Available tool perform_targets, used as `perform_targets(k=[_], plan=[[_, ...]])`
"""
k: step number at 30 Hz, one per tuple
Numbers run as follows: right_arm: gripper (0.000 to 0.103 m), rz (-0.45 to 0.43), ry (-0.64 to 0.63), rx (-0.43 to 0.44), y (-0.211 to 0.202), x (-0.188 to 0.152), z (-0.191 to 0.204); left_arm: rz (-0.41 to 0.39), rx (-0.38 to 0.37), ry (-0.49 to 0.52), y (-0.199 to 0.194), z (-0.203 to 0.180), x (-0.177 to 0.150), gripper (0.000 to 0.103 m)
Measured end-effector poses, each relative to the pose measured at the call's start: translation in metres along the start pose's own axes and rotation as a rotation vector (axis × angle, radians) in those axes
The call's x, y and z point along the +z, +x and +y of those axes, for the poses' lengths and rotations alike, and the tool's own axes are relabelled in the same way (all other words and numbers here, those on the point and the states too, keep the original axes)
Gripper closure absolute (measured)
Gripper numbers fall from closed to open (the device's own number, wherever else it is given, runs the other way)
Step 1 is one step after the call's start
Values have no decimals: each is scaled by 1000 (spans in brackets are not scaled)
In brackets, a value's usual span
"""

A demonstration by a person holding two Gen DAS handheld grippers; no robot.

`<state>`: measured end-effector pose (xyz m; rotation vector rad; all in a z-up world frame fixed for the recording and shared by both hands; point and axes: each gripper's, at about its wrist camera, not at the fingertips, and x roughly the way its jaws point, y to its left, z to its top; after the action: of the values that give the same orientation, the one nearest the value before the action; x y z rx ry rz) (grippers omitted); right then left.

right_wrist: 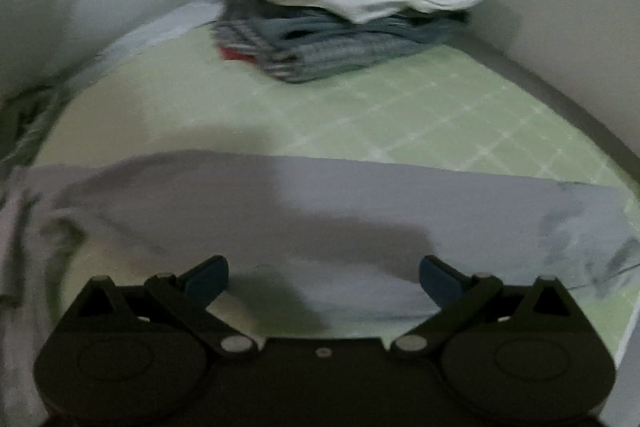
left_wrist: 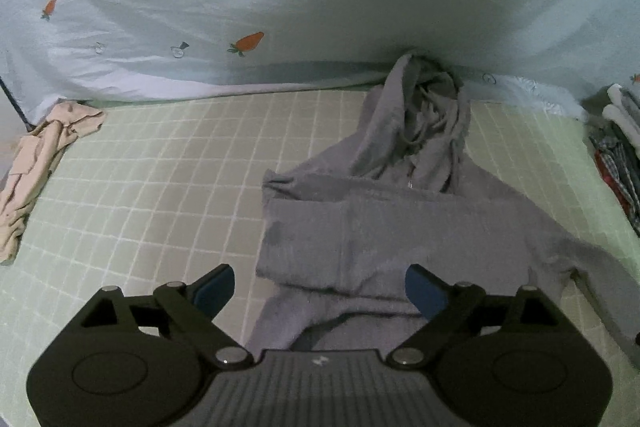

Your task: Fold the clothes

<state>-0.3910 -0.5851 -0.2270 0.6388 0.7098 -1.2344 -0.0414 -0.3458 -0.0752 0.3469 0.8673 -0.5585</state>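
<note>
A grey zip hoodie (left_wrist: 400, 227) lies on the green checked mat (left_wrist: 160, 187), hood bunched at the far end against the sheet, one sleeve folded across the body. My left gripper (left_wrist: 320, 287) hovers open over its near left part, blue pads wide apart and empty. In the right wrist view, the hoodie's outstretched grey sleeve (right_wrist: 320, 211) runs across the frame. Just above it my right gripper (right_wrist: 324, 281) is open too, holding nothing.
A beige garment (left_wrist: 36, 167) lies crumpled at the mat's left edge. A stack of folded clothes (right_wrist: 352, 7), white on top of plaid, sits at the far right corner. A pale carrot-print sheet (left_wrist: 240, 7) hangs behind. A wall (right_wrist: 580, 7) borders the right.
</note>
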Motion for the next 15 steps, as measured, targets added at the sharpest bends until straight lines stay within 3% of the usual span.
perform_targets(k=[10,15], plan=[[0,-112,135,-192,22,8,-78,-11,85,-20,-16,6,5,10],[0,-157,122,-207,27,9,-89,0,81,39,-15,-9,12,10]])
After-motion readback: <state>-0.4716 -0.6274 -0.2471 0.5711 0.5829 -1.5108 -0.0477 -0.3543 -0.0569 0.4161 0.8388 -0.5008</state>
